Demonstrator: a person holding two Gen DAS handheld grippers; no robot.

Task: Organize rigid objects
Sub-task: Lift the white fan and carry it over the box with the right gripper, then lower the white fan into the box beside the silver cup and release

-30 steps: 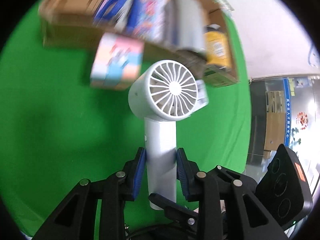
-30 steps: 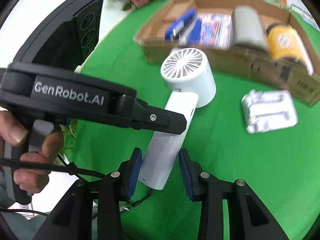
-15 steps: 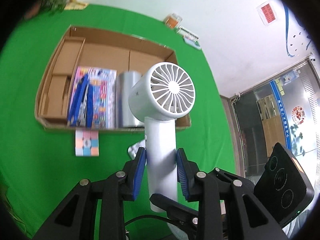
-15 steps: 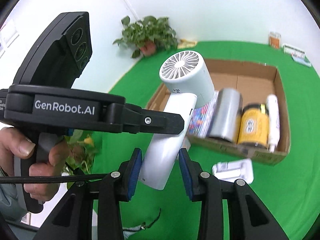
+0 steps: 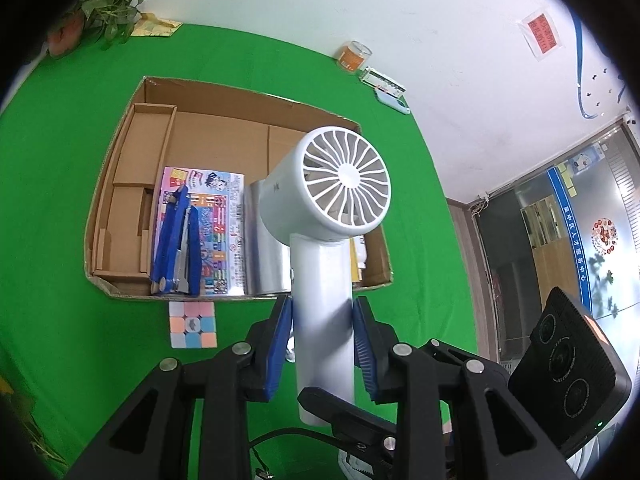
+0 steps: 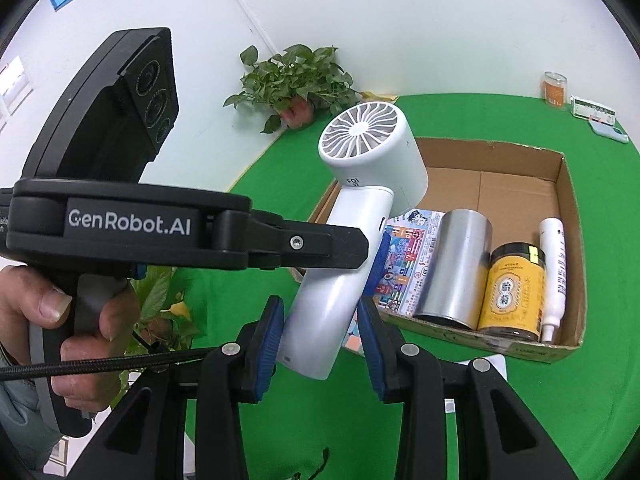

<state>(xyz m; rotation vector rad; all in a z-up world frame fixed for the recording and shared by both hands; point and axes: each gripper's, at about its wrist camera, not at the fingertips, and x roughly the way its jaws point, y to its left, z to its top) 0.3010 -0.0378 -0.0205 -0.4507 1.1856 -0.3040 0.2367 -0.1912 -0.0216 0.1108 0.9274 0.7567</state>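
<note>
1. Hidden: the white handheld fan (image 5: 326,240) blocks the right end of the cardboard box (image 5: 120,152) in the left wrist view; only a sliver of the yellow jar and white tube shows behind its handle. The silver can (image 5: 266,256) is half covered.
2. Right wrist view: the left gripper (image 6: 320,246) body crosses the fan's handle and hides its middle. The box's left compartments are hidden behind fan and gripper.
3. A white item on the table (image 6: 560,420) below the box is cut off by the right gripper (image 6: 320,336) frame; can't identify it.
4. Fan: white, round slatted grille head, straight handle, small grey print under the head, unreadable. Held in the air above the green table, in front of the box, head up, tilted.
5. Fingers: both pairs closed on the fan's handle, blue pads (image 5: 282,328) touching either side; right pair grips nearer the butt end.
6. Pastel puzzle cube (image 5: 193,324) sits on the table just outside the box's near wall.
</note>
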